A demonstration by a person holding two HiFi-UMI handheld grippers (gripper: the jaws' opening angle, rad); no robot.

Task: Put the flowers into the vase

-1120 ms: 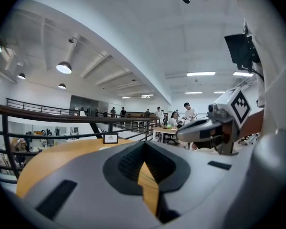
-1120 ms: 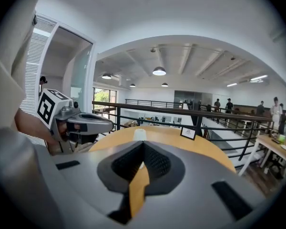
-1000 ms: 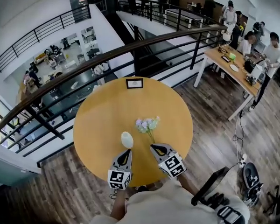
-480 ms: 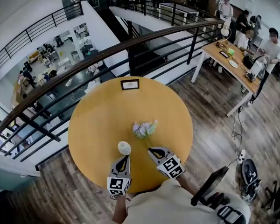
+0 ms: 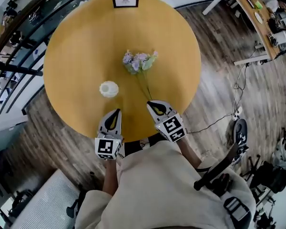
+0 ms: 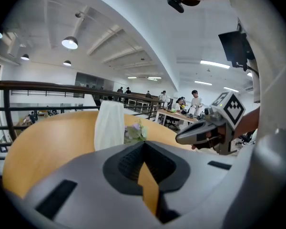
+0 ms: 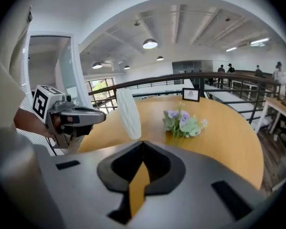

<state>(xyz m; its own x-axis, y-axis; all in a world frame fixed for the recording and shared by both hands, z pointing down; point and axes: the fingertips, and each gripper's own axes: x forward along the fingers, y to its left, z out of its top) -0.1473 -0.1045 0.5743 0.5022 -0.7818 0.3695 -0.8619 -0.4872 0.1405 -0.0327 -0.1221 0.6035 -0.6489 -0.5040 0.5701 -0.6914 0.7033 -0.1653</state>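
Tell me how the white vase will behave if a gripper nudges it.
The vase stands tall and slim on the smooth table, so a nudge near its top would probably tip it. Pushed low, it may slide instead. It looks like glazed ceramic, so it is likely slippery and breakable.

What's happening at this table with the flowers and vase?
A person holds a gripper in each hand at the near edge of the table. The left gripper and right gripper are both shut and empty. The flowers lie on the table ahead of the right gripper; the white vase stands apart from them, no flowers in it.
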